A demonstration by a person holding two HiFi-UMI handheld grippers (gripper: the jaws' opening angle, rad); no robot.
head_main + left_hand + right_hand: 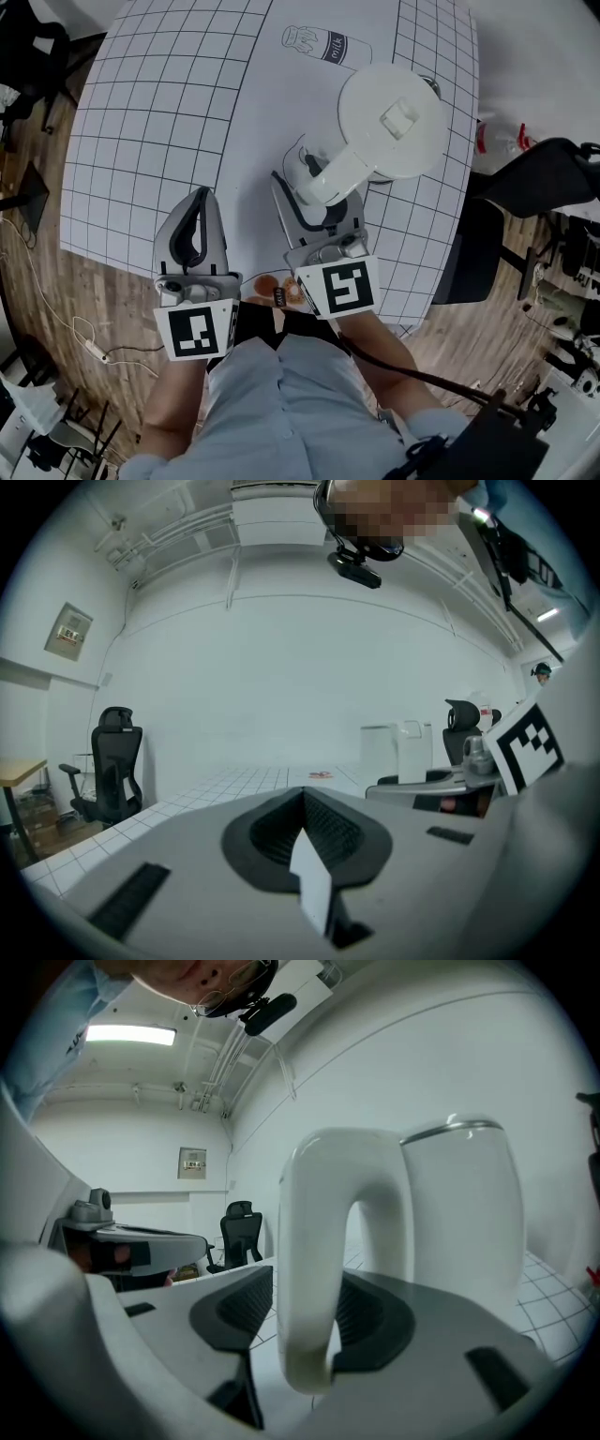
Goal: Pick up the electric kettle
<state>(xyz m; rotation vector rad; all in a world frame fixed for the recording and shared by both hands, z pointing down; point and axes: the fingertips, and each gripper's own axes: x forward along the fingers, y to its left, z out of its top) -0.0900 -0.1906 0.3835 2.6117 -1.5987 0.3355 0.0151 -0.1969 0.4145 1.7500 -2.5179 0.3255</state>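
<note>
A white electric kettle (389, 120) stands on the white gridded table (159, 112), with its handle (333, 178) pointing toward me. My right gripper (314, 187) is open, one jaw on each side of the handle. In the right gripper view the handle (319, 1241) rises between the dark pads (239, 1307). A gap shows on the handle's left side, and the kettle body (464, 1213) stands behind it. My left gripper (203, 192) is to the left over the table, shut and holding nothing. From the left gripper view the kettle (398, 752) is far off at the right.
A milk-carton outline (323, 44) is printed on the table beyond the kettle. A black chair (553, 178) and a bottle (497, 139) are past the table's right edge. Small orange items (265, 284) lie at the near edge. Another black chair (117, 761) stands by the far wall.
</note>
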